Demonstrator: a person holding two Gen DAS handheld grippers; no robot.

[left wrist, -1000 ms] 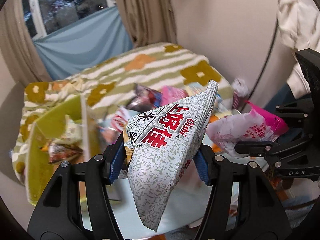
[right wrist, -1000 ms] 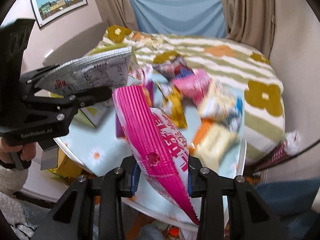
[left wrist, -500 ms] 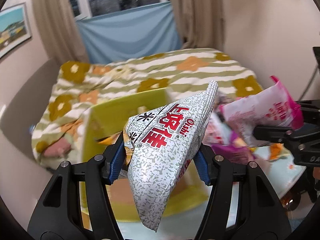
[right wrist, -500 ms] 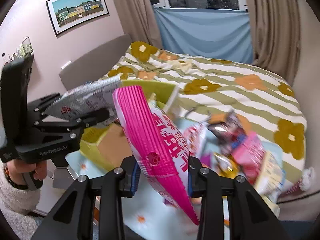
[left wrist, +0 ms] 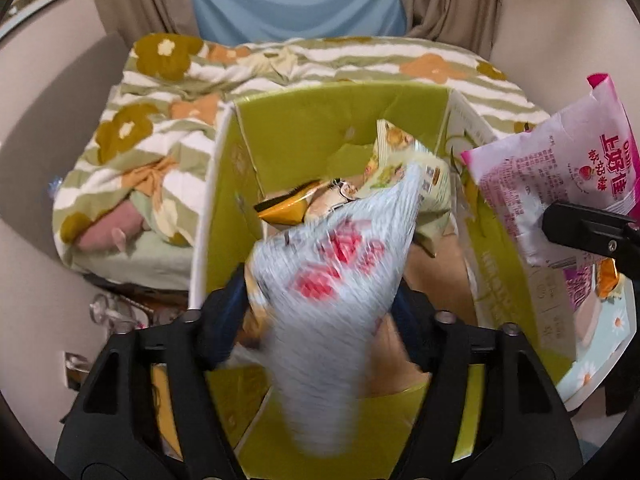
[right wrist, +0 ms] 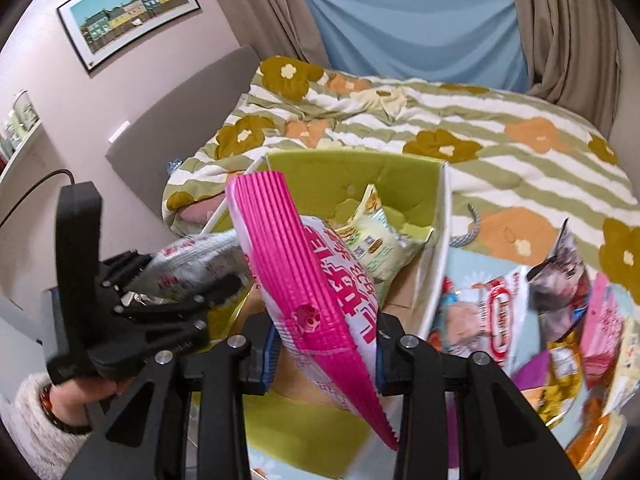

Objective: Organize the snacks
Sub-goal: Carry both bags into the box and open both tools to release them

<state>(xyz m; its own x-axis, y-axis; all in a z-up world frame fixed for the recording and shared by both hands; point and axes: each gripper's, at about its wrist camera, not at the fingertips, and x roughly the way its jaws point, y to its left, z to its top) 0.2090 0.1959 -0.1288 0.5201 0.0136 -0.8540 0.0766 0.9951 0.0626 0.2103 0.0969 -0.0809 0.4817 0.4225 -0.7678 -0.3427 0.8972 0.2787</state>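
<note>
Speckled grey-white foil fills the left gripper (left wrist: 320, 312): its jaws are clenched on the grey snack bag (left wrist: 332, 280), pinching it across the middle so the blue pads (left wrist: 224, 320) press into the sides, and the bag is smeared with motion blur, its red lettering unreadable here. The right gripper (right wrist: 324, 356) is likewise clamped on the pink snack bag (right wrist: 316, 288), whose ribbed pink seal edge stands up between the fingers while its serrated lower end hangs below them. Both bags hang over the open top of the green cardboard box (left wrist: 304, 128), the grey one above its middle and the pink one nearer the right-hand wall. The box stands with its flaps up, the white-edged left flap (left wrist: 204, 216) rising just beside the left gripper and the right wall close under the pink bag. Inside, a pale green packet (right wrist: 372, 240) leans against the far wall and an orange-yellow packet (left wrist: 288, 208) lies beside it, with bare brown cardboard floor showing in front of them. To the right of the box, on the light blue tabletop (left wrist: 616, 320) with small daisies, loose snack packets (right wrist: 532, 304) lie crowded and overlapping right up to the box wall. Behind everything spreads the floral striped bedspread (right wrist: 480, 128).
</note>
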